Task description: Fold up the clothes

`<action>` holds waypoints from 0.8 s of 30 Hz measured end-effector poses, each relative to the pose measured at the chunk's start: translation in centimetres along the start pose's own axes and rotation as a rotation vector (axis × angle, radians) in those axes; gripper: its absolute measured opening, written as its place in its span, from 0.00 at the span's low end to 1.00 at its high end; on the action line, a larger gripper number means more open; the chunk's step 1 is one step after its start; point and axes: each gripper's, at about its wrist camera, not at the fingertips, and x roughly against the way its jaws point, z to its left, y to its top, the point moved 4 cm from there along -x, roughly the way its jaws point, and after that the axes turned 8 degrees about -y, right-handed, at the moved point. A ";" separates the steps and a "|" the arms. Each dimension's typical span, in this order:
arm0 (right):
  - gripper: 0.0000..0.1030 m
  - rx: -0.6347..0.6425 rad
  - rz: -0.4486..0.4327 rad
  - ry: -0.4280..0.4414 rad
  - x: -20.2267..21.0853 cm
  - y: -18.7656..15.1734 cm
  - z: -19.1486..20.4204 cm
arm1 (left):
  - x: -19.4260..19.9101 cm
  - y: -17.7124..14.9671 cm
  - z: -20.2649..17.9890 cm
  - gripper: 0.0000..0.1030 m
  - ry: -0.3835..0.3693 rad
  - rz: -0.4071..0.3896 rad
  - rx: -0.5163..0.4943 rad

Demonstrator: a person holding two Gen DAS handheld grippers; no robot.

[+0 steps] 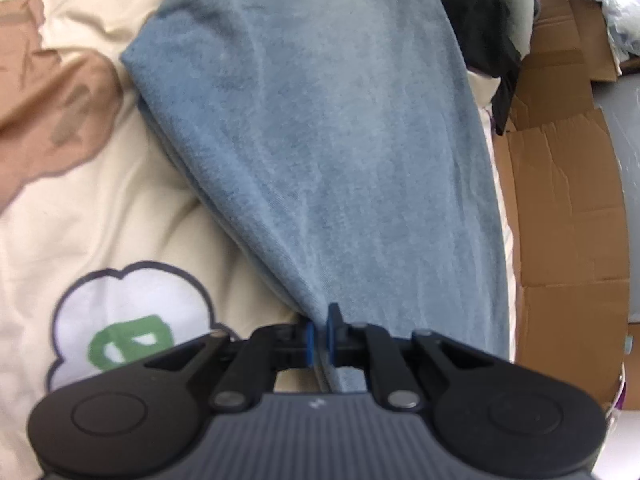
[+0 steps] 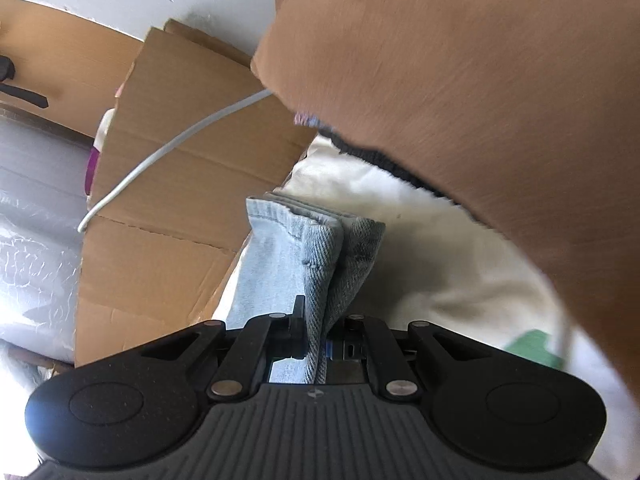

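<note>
Light blue jeans [image 1: 320, 140] lie stretched lengthwise over a cream bed cover, a back pocket showing at the top of the left wrist view. My left gripper [image 1: 320, 332] is shut on the near end of the denim, blue pads pinching the fabric. In the right wrist view the jeans' hem end [image 2: 312, 248] stands bunched up between the fingers of my right gripper [image 2: 318, 332], which is shut on it. A person's brown sleeve [image 2: 480, 100] fills the upper right of that view, close above the hem.
The cream bed cover [image 1: 100, 220] carries brown and green-on-white cartoon prints. Flattened cardboard [image 1: 568, 200] stands along the bed's edge. A dark garment [image 1: 480, 20] lies beyond the jeans. A white cable [image 2: 168, 148] crosses the cardboard [image 2: 168, 240]; bubble wrap [image 2: 36, 240] lies at left.
</note>
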 end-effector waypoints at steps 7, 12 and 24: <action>0.06 0.013 0.015 -0.050 4.8 -1.1 -2.7 | 2.9 -0.2 -0.1 0.06 0.065 0.037 -0.057; 0.06 0.074 0.019 -0.095 9.3 -2.3 -4.3 | 5.0 -0.4 0.2 0.06 0.104 0.067 -0.111; 0.06 0.196 0.050 -0.159 16.5 -6.0 -4.9 | 7.7 0.0 1.6 0.06 0.148 0.141 -0.156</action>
